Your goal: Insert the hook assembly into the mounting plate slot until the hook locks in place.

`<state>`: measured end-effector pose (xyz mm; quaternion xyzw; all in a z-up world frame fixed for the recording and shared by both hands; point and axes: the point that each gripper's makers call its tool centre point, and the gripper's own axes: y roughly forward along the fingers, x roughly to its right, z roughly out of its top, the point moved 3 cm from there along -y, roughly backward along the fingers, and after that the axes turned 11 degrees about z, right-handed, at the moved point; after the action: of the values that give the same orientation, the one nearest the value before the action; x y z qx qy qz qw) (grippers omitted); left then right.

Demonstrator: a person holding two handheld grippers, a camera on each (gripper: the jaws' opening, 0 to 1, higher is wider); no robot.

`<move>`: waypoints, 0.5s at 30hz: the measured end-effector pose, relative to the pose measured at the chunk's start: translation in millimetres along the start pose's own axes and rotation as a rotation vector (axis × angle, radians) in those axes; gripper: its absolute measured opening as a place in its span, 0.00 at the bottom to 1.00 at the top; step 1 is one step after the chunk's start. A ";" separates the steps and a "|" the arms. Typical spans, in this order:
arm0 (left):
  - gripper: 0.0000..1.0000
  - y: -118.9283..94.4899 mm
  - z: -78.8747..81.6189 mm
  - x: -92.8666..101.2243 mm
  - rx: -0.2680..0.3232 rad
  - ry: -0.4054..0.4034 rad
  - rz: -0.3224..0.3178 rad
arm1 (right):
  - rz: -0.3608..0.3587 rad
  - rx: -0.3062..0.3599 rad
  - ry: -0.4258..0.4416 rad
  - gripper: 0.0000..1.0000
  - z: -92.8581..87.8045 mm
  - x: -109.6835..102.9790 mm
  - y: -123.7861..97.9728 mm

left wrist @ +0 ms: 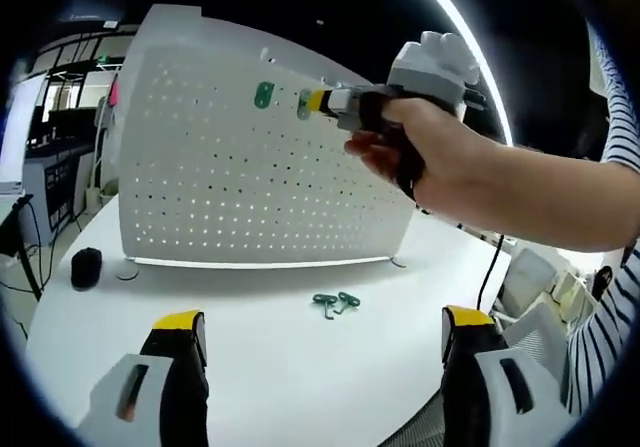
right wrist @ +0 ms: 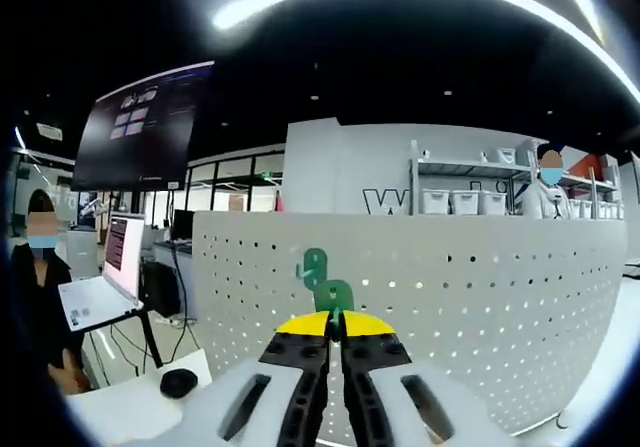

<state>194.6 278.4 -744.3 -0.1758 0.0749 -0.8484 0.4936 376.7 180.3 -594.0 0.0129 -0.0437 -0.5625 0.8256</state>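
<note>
A curved white pegboard plate (left wrist: 250,177) stands upright on the white table (left wrist: 270,367). One green hook (left wrist: 263,95) hangs on its upper part. My right gripper (left wrist: 318,101), held by a hand, is up against the plate just right of that hook, shut on a second green hook (left wrist: 303,107). In the right gripper view the yellow-tipped jaws (right wrist: 335,325) pinch this green hook (right wrist: 333,295) against the plate (right wrist: 460,297), just below the mounted hook (right wrist: 314,263). My left gripper (left wrist: 322,322) hovers open over the table's near side, with two loose green hooks (left wrist: 336,303) lying ahead of it.
A small black object (left wrist: 86,267) sits on the table left of the plate, also visible as the black object (right wrist: 180,382). A person at a laptop (right wrist: 95,302) is at the left. Shelves with bins (right wrist: 460,199) and another person stand behind the plate.
</note>
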 end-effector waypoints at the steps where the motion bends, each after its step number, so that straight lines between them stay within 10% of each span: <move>1: 1.00 0.0 -0.2 0.7 0.001 0.003 -0.003 | -0.003 0.001 0.003 0.00 0.0 1.2 1.2; 15: 0.99 -0.1 -4.2 0.3 -0.004 0.013 -0.010 | -0.074 0.045 0.023 0.00 14.0 20.5 29.7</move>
<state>192.9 278.0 -748.1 -0.1714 0.0789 -0.8518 0.4887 410.4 172.5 -576.8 0.0395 -0.0464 -0.5911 0.8043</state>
